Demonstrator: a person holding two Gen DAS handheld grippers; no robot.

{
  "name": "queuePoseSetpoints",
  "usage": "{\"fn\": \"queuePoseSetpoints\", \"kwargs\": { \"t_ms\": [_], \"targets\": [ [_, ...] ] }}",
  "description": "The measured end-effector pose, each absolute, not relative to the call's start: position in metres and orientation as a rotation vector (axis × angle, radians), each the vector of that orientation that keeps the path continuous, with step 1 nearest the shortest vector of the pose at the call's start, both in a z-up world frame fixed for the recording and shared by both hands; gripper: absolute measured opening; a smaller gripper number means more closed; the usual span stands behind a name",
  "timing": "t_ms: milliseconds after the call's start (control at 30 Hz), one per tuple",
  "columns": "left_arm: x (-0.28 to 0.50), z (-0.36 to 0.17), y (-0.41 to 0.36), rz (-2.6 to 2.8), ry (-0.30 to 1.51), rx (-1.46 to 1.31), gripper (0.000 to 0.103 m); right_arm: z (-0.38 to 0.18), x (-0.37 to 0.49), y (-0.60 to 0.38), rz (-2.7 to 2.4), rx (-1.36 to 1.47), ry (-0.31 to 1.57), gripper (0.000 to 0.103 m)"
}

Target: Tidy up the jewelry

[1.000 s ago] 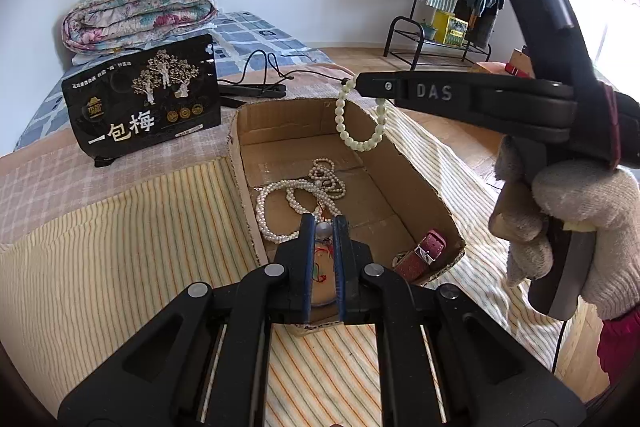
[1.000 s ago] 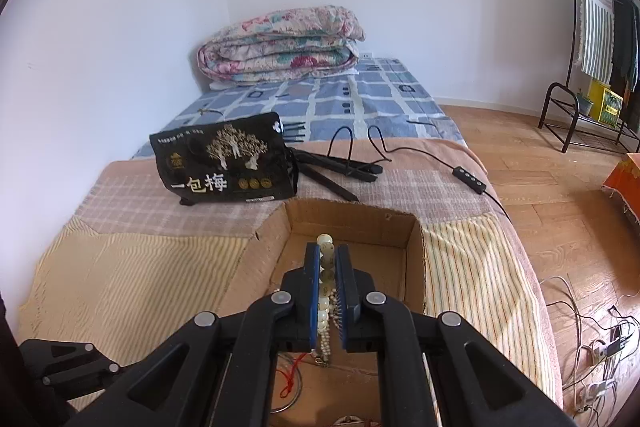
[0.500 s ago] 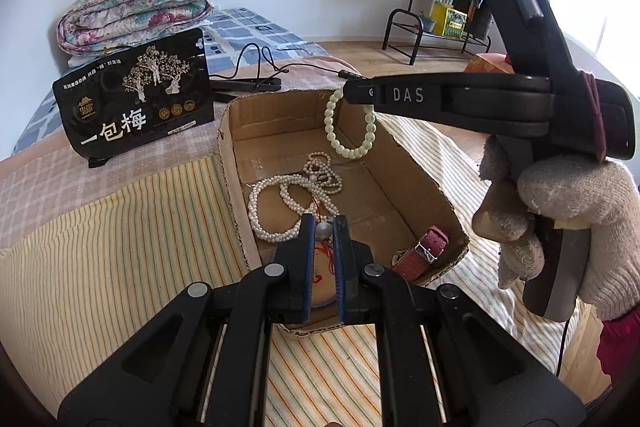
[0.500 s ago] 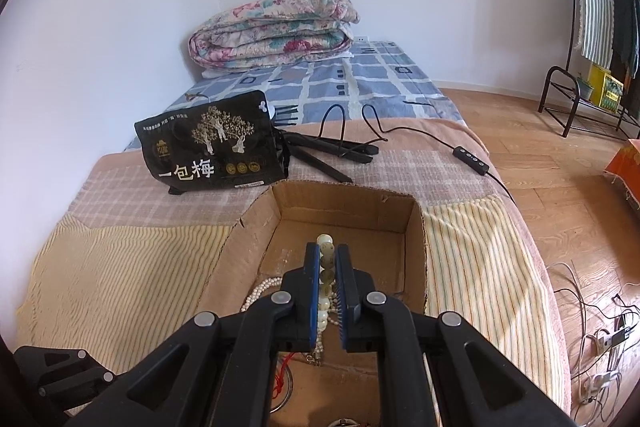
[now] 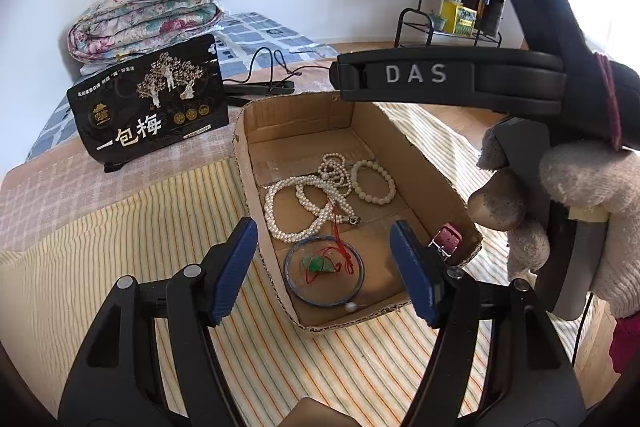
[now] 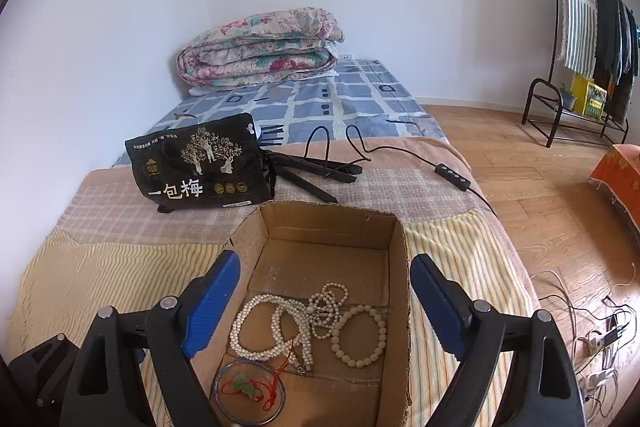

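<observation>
left wrist view: the left gripper [image 5: 324,269] hangs over the near end of the cardboard box [image 5: 430,155], its blue pads [image 5: 236,269] spread wide after just opening, nothing between them. in the box lie a pearl necklace [image 5: 294,205], a cream bead bracelet [image 5: 374,181], a blue ring [image 5: 324,277] around a green pendant on red cord [image 5: 320,263], and, only in this view, a pink watch strap [image 5: 446,239] in the near right corner. also only here: the right gripper's body and the gloved hand [image 5: 568,223] holding it at the right.

right wrist view: the right gripper [image 6: 326,311] is above the same box [image 6: 402,267], jaws wide apart after just opening, gripping nothing. the bead bracelet [image 6: 360,337] lies flat on the box floor beside the pearl necklace [image 6: 276,331]. beyond the box this view shows a black snack bag [image 6: 200,167], a folded floral quilt [image 6: 260,51] and a clothes rack [image 6: 580,39].
</observation>
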State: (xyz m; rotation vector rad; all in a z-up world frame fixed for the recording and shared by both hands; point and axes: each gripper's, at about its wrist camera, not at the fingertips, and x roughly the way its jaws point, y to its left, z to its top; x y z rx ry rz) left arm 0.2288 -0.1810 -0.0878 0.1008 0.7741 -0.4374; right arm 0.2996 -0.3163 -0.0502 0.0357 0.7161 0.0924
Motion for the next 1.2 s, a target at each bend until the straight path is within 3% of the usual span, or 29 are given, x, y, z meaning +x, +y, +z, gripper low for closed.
{"fn": "queuePoseSetpoints", "kwargs": {
  "t_ms": [500,1200],
  "targets": [
    [0.215,-0.075,-0.166,-0.403,0.751,0.11,0.072,-0.035,0.282,-0.311,0.078,0.021,0.703,0.094],
    [0.122,-0.026,-0.084,-0.329,0.698,0.111,0.074,0.038,0.159,-0.298,0.004,0.0,0.578,0.103]
  ]
}}
